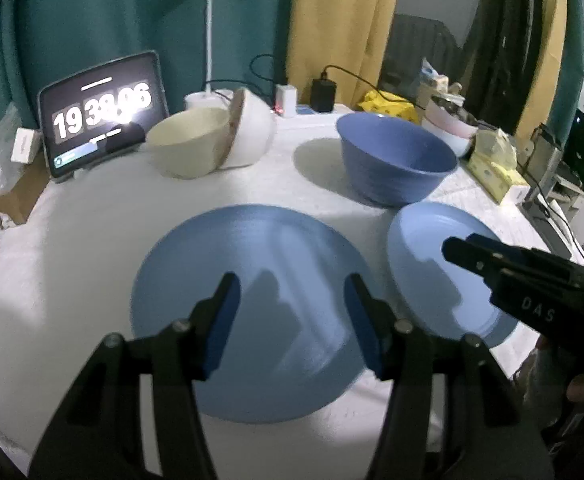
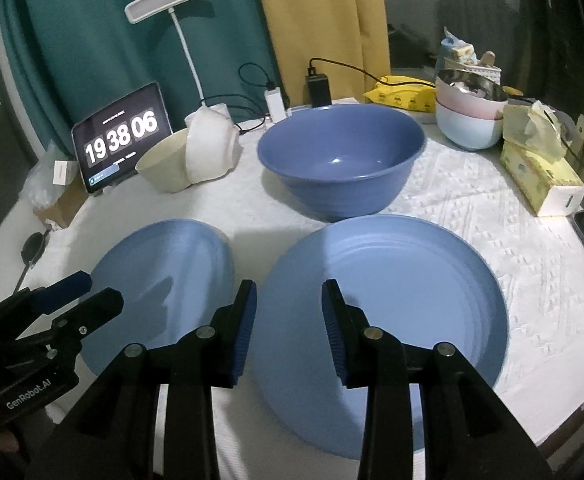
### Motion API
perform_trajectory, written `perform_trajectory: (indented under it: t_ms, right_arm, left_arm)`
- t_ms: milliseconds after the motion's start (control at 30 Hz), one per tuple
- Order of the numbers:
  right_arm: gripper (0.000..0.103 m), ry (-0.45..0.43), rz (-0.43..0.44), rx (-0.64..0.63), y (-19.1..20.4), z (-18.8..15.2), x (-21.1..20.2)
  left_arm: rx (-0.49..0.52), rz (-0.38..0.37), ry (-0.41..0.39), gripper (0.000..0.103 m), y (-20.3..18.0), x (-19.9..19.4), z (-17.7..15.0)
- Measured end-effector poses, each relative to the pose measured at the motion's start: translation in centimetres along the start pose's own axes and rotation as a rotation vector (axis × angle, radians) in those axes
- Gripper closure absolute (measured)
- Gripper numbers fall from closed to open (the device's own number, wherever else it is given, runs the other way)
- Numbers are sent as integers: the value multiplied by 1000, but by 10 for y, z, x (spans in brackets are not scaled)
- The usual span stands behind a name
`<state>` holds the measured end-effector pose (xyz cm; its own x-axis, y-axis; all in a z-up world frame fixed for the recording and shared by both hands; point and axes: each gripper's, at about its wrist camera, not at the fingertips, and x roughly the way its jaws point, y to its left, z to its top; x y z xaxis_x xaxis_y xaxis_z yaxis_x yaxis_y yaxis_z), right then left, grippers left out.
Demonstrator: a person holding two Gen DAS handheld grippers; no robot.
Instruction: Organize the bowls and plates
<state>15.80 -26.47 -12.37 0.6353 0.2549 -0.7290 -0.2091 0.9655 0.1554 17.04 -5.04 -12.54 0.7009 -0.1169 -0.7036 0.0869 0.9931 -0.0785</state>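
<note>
Two blue plates side by side on the bench, both our claws hovering released.

We are holding the left claw over the flat blue plate and the right claw over the ridged blue plate; both are standing parted with nothing between the pads. The plates are lying just beside each other on the white-covered bench, the blue bowl is sitting behind them, and a cream bowl is leaning against a white bowl near the clock tablet.

Left gripper, right gripper: black linkage, blue-padded fingers, silver screws, white lettering.
</note>
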Motion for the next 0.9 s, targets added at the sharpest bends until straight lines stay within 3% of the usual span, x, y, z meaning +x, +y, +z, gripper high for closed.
perform_trajectory:
  t_ms: [900]
  right_arm:
    - [67, -19, -75, 105, -113, -5, -7]
  left_arm:
    - [122, -81, 41, 47, -102, 58, 20]
